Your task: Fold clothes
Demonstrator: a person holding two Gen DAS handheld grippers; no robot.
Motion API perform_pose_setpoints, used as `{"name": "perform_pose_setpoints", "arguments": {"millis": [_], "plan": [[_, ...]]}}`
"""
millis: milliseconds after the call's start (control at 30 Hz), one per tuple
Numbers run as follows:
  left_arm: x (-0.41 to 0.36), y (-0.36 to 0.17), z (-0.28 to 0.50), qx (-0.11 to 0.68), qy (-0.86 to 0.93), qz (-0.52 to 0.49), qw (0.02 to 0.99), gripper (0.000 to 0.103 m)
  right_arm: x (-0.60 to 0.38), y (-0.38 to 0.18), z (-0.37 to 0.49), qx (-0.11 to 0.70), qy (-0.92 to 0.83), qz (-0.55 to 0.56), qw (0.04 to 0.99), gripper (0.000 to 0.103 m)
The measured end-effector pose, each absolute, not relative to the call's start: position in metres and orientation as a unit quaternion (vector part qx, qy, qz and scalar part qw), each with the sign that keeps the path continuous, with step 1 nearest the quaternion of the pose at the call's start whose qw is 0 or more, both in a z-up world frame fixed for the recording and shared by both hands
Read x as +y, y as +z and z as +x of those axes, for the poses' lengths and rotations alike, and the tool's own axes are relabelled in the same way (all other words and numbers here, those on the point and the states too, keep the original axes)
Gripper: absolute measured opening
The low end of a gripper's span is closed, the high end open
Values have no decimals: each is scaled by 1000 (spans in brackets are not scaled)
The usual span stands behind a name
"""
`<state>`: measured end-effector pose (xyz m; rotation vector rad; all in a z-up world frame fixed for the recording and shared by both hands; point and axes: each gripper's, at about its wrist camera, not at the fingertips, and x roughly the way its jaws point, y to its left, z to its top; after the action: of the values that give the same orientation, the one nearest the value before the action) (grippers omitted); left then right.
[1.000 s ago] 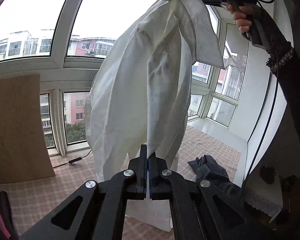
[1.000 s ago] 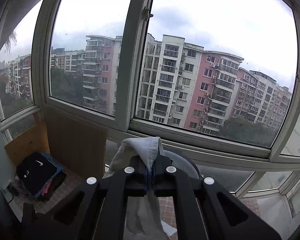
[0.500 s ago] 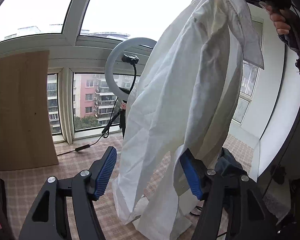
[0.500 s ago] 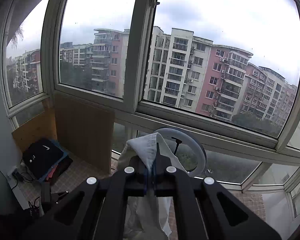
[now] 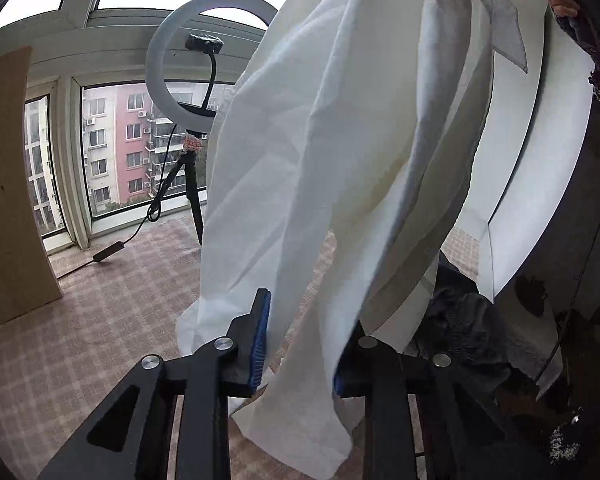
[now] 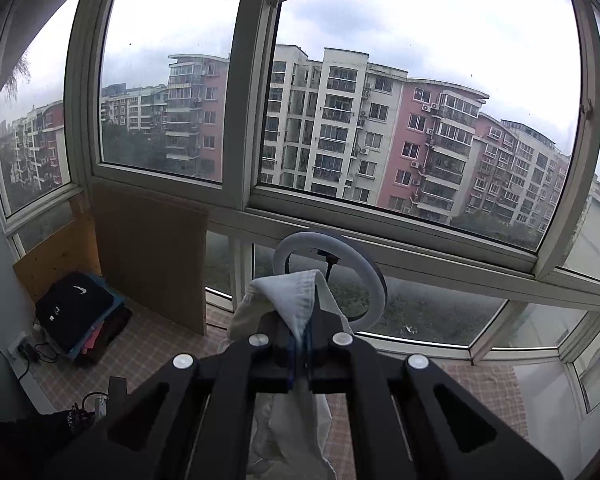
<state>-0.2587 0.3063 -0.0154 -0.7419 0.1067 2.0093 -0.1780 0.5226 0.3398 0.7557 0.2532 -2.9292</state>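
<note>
We hold a white shirt [image 5: 320,160] up in the air, well above the floor [image 5: 80,320]. It hangs in long loose folds from our right hand-held gripper [image 6: 300,340], whose jaws are clamped tight on a bunched top edge of the shirt; a fold of that edge rises just above the fingertips and the rest drops out of sight below them. In the left wrist view that grip sits high above and to the right of our left hand-held gripper [image 5: 300,320], where only our right hand's fingers [image 5: 560,0] show at the frame edge.

The jaws of our left hand-held gripper are closing with a gap still between the blue pads [image 5: 262,332]. A lower strip of the shirt hangs down through this gap. It lies just beside the left pad and covers the right one, so we cannot tell whether either pad presses on it.

To the right of the left hand-held gripper and beyond it, a dark garment [image 5: 460,320] lies crumpled on the floor. To the left, and farther off, a ring light [image 5: 160,60] stands on a tripod [image 5: 192,184] before the window [image 5: 120,152]. At far left a wooden board [image 5: 4,200] leans upright.

Below and left of the right hand-held gripper, a black bag [image 6: 74,308] rests on a small pile by the wall.
</note>
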Motion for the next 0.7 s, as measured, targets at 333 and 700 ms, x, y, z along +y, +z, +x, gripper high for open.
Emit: {"name": "perform_pose_setpoints", "arguments": {"millis": [333,700], "plan": [[254,103,-272,83,894,-211,386,0,585,351,-158,34,-973,230,0,3],[200,198,-232,189,940,-168,231,0,584,316,-162,-15,-967,248,48,3]]}}
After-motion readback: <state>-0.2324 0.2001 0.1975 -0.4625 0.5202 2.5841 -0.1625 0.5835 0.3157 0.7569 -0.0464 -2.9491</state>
